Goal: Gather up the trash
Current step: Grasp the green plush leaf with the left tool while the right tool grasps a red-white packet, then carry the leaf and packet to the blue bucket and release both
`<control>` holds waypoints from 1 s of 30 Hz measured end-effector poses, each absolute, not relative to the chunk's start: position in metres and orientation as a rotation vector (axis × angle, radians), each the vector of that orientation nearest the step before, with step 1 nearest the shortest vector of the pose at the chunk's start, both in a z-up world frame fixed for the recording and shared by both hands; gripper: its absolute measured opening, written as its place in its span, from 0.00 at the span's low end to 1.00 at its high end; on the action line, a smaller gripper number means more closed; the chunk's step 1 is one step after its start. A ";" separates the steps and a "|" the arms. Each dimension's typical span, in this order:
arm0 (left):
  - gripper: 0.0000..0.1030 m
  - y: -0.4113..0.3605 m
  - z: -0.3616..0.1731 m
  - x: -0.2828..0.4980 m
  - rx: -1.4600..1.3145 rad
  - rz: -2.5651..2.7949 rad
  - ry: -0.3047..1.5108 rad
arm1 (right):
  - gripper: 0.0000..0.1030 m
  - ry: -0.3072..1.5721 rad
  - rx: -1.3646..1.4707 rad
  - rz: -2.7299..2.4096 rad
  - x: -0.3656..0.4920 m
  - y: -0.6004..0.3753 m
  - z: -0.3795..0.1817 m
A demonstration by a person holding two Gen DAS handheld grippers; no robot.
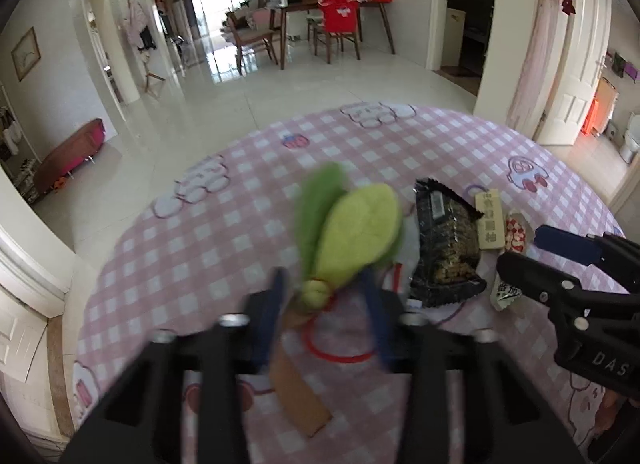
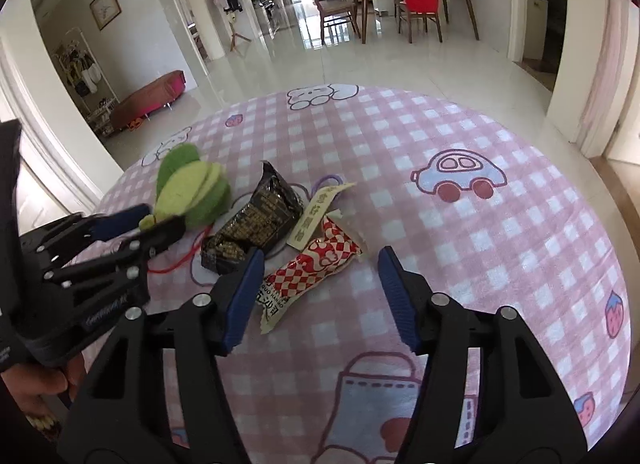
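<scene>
A green felt leaf ornament with a brown tag and red string lies on the pink checked tablecloth. My left gripper straddles the ornament's knot, and a small gap shows on each side of it, though the frame is blurred. From the right wrist view the left gripper is narrow around that knot, beside the leaves. A black snack packet, a beige wrapper and a red-and-white checked wrapper lie together. My right gripper is open just behind the checked wrapper.
The round table's far edge drops to a shiny tiled floor. The cloth to the right of the wrappers carries only printed pictures. A hand holds the left gripper at the lower left. The two grippers are close together over the wrappers.
</scene>
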State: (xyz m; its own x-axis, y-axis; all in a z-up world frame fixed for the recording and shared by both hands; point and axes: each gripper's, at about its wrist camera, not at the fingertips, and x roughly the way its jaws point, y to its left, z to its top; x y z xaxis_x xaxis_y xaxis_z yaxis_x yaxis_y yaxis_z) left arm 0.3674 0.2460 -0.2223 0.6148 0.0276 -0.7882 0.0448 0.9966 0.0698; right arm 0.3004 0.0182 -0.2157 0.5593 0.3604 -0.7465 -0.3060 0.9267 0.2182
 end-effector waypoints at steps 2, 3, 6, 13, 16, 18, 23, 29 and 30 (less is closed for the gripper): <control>0.16 0.245 -0.223 0.366 0.075 -0.004 0.906 | 0.45 0.896 0.047 0.401 0.300 0.017 -0.216; 0.16 0.246 -0.222 0.363 0.067 -0.001 0.903 | 0.37 0.902 0.053 0.416 0.301 0.017 -0.216; 0.15 0.250 -0.213 0.353 0.009 0.001 0.878 | 0.26 0.926 0.074 0.453 0.298 0.015 -0.214; 0.15 0.240 -0.184 0.325 -0.044 -0.012 0.816 | 0.07 0.954 0.136 0.515 0.292 0.005 -0.209; 0.15 0.228 -0.176 0.315 -0.042 -0.029 0.803 | 0.05 0.953 0.143 0.519 0.285 -0.001 -0.206; 0.15 0.218 -0.170 0.308 -0.039 -0.046 0.796 | 0.05 0.947 0.147 0.521 0.280 -0.007 -0.202; 0.15 0.197 -0.163 0.301 -0.061 -0.081 0.794 | 0.05 0.912 0.187 0.518 0.263 -0.033 -0.192; 0.15 0.157 -0.152 0.289 -0.073 -0.149 0.778 | 0.05 0.857 0.273 0.498 0.237 -0.084 -0.177; 0.15 0.151 -0.150 0.287 -0.071 -0.162 0.774 | 0.05 0.846 0.286 0.493 0.233 -0.093 -0.174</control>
